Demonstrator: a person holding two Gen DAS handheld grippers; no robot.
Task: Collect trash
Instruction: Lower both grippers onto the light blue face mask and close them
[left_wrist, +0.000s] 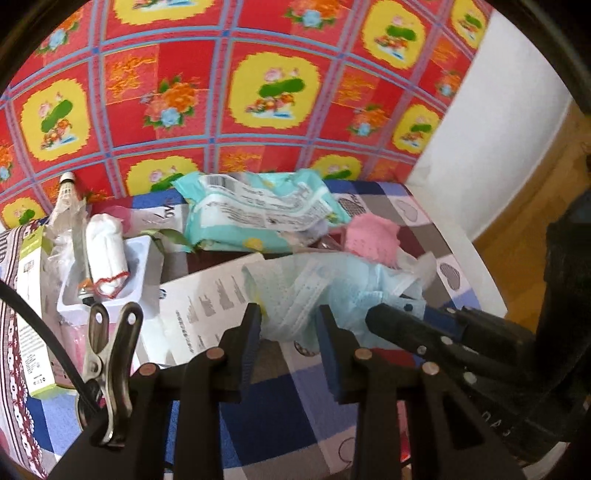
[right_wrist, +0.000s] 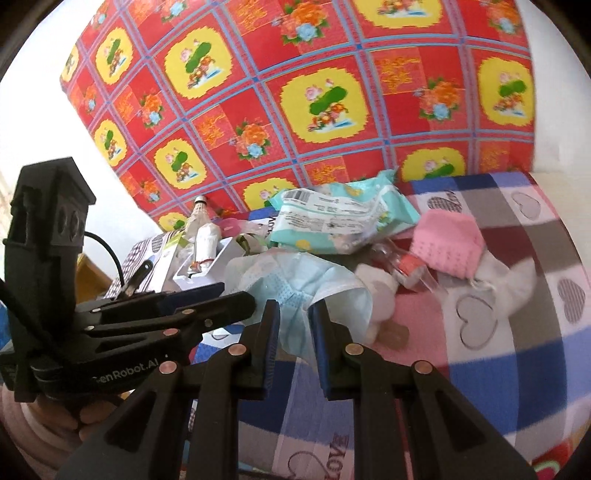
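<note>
- now, in the left wrist view, the left gripper (left_wrist: 290, 325) sits at lower centre, its 2 fingers a little apart with blue face masks (left_wrist: 295, 291) bunched between them; whether the pads press them i cannot tell.
- in the right wrist view, the right gripper (right_wrist: 295, 325) has its fingers narrowly apart, clamped on a hanging fold of the masks (right_wrist: 299, 295).
- behind, upper centre, a teal wipes packet (left_wrist: 255, 210) lies on the checked cloth (left_wrist: 258, 398) (heart prints), with a pink mask (left_wrist: 369, 236) at its right.
- far left, a white tray (left_wrist: 144, 266) holds a white roll (left_wrist: 107, 243).
</note>
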